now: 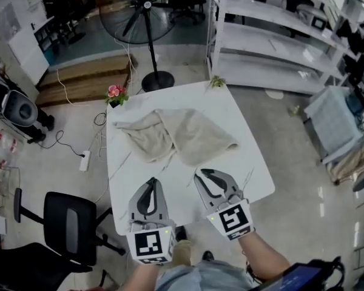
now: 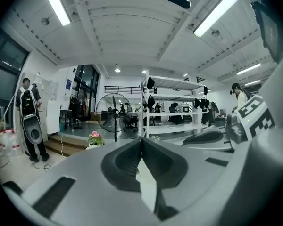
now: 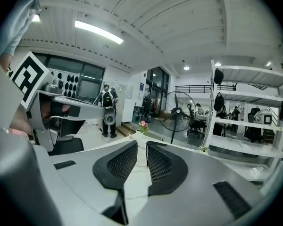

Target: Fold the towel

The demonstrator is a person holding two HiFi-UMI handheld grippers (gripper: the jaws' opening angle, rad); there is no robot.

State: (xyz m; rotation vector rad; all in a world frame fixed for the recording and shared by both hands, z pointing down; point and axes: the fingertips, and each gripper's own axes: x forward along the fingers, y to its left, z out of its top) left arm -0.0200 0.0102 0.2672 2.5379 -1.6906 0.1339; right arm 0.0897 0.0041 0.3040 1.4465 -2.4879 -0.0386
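Beige towel (image 1: pixel 182 137) lies rumpled on the white worktop (image 1: pixel 246 162), just ahead of both your grippers; only the head view shows it. Its own view shows your left gripper (image 2: pixel 142 141) pressed together and empty, while your right gripper (image 3: pixel 141 146) stands slightly spread and empty.

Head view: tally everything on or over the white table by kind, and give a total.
Towel: 1
Pink-flowered plant: 1
Small green plant: 1
Tools: 2 (left tool, right tool)
Total: 5
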